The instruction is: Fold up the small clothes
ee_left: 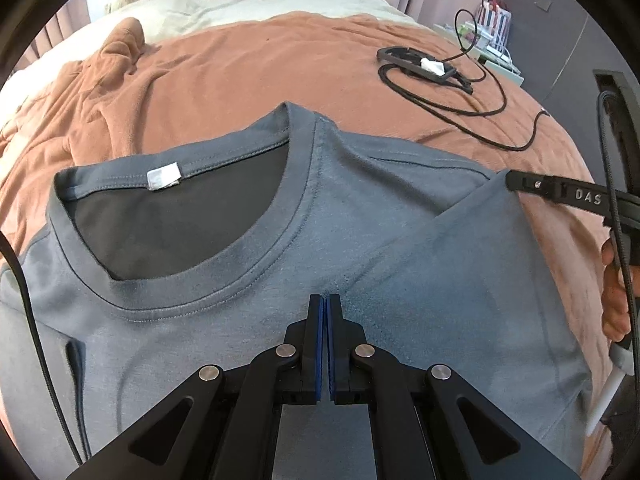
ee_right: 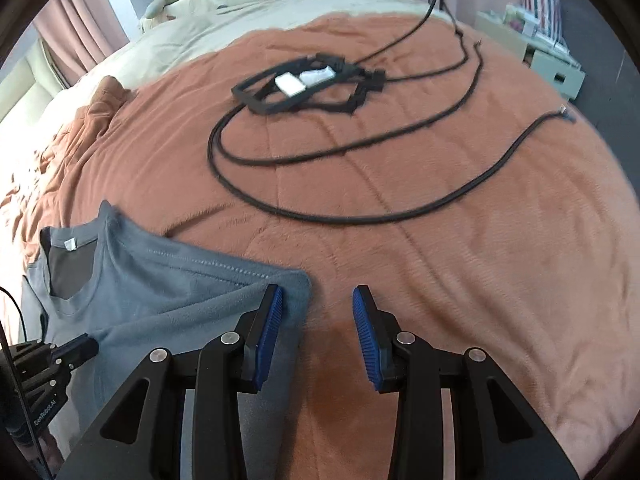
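On the bed, over the rust-orange blanket [ee_right: 440,240], your grey T-shirt [ee_left: 224,332] lies face up with its collar [ee_left: 192,292] toward the pillows, and everything below is placed against that collar. Your left gripper [ee_left: 325,300] points steeply down onto the chest just below the collar, its fingers [ee_left: 316,344] closed tight, blue pads together; whether any cloth is pinched between the tips you cannot tell from here. In the right wrist view that same gripper shows at the lower left edge, its tip [ee_right: 82,346] resting on the fabric beneath the collar. The sleeve on the right of the collar is folded in over the chest, leaving a diagonal edge. Your right gripper [ee_right: 318,300] is angled down at the shirt's right edge, well out from the collar, fingers apart with nothing between them: the left pad [ee_right: 270,332] sits over the folded corner of the shirt, the right pad [ee_right: 366,340] over bare blanket. From the left wrist view one right finger [ee_left: 556,190] reaches in at that same shoulder corner, with your hand [ee_left: 616,292] behind it on the handle. Far beyond the collar, a black frame [ee_right: 308,84] and looped cable [ee_right: 360,216] lie on the blanket.
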